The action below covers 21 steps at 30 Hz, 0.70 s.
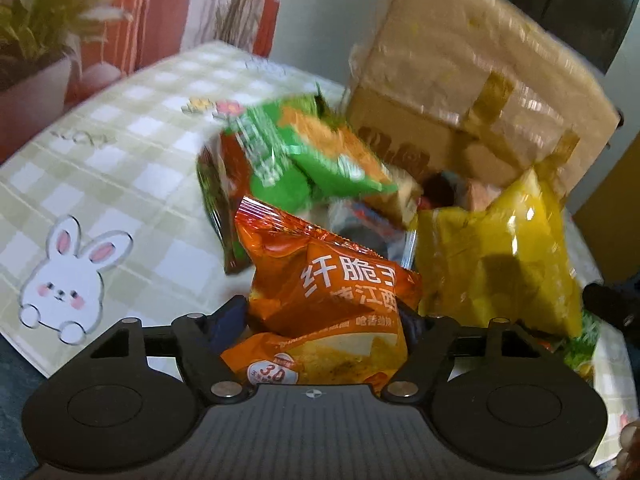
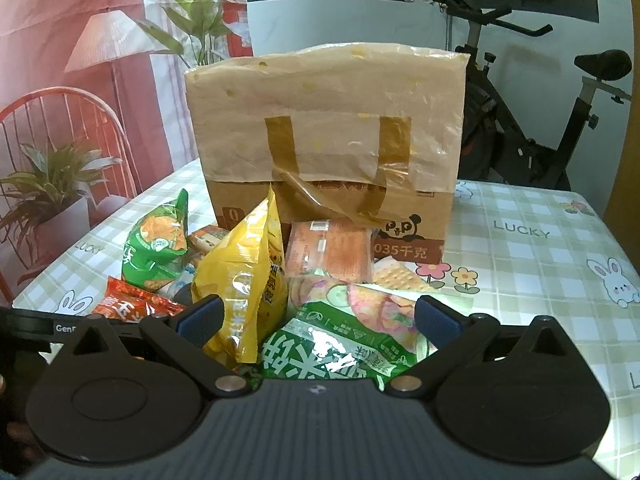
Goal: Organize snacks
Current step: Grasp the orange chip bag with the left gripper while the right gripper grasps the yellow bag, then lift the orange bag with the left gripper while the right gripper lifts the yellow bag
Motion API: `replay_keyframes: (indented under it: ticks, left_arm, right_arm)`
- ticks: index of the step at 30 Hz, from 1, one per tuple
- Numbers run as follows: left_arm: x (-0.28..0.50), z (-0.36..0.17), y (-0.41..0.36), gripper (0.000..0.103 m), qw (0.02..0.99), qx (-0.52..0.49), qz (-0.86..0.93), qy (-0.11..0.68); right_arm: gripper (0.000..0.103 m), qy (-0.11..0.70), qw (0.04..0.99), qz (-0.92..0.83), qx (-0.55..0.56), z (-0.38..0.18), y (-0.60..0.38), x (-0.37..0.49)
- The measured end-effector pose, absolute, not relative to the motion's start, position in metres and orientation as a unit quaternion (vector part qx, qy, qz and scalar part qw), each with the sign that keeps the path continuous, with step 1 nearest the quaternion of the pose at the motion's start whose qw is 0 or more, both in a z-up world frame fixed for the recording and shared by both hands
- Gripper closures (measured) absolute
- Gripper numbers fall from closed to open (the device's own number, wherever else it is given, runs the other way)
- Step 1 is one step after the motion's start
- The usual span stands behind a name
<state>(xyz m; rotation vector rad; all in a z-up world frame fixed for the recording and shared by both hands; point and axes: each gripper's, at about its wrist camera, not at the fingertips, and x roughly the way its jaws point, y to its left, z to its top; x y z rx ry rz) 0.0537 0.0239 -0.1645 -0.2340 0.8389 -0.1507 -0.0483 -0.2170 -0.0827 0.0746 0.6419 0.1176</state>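
Note:
An orange snack bag (image 1: 332,292) with white lettering stands between the fingers of my left gripper (image 1: 320,318), and both blue pads press its sides. Behind it lie green snack bags (image 1: 288,152) and a yellow bag (image 1: 496,256), in front of a taped cardboard box (image 1: 472,92). In the right wrist view my right gripper (image 2: 318,320) stands open over a green packet (image 2: 332,344). The yellow bag (image 2: 244,280) leans against its left finger. The box (image 2: 328,120) rises behind the pile, with a pink-orange packet (image 2: 328,252) propped against it.
A checked tablecloth (image 2: 532,240) with rabbit prints covers the table. An exercise bike (image 2: 540,100) stands behind the table at the right. A red wire chair (image 2: 60,120) and a potted plant (image 1: 32,92) are off the table's left side.

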Motion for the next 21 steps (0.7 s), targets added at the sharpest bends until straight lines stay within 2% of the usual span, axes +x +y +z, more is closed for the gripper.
replay_keyframes:
  ticks: [10, 15, 21]
  left_arm:
    - [0.036, -0.121, 0.031, 0.026, 0.944, -0.099, -0.04, 0.311]
    - [0.037, -0.118, 0.036, 0.026, 0.949, -0.102, -0.023, 0.297]
    - [0.034, -0.118, 0.049, 0.026, 0.951, -0.108, -0.014, 0.291]
  right_arm:
    - [0.003, 0.288, 0.953, 0.098, -0.006, -0.074, -0.195, -0.045]
    - [0.012, 0.284, 0.948, 0.137, -0.039, -0.072, -0.173, -0.025]
    - [0.027, 0.319, 0.934, 0.147, -0.059, -0.09, -0.154, 0.001]
